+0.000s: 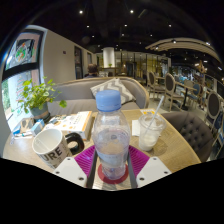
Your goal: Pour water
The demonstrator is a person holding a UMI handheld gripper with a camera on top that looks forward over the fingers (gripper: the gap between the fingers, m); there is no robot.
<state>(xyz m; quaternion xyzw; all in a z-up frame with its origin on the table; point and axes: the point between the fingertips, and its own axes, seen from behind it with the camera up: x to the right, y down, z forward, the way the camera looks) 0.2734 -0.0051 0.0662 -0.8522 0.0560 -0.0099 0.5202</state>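
Observation:
A clear plastic water bottle (111, 135) with a blue cap stands upright between my fingers, nearly full. My gripper (112, 152) is shut on it, and the magenta pads (85, 158) press against its lower sides. A red ring shows at the bottle's base. Just beyond the fingers to the right, an empty clear glass (150, 128) stands on the wooden table (176, 150), close beside the bottle.
A white mug (48, 146) with dark lettering sits to the left of the fingers. Behind it are a black round object (73, 141), an open magazine (72, 122) and a potted green plant (38, 97). Grey chairs (190, 125) and other café tables lie beyond.

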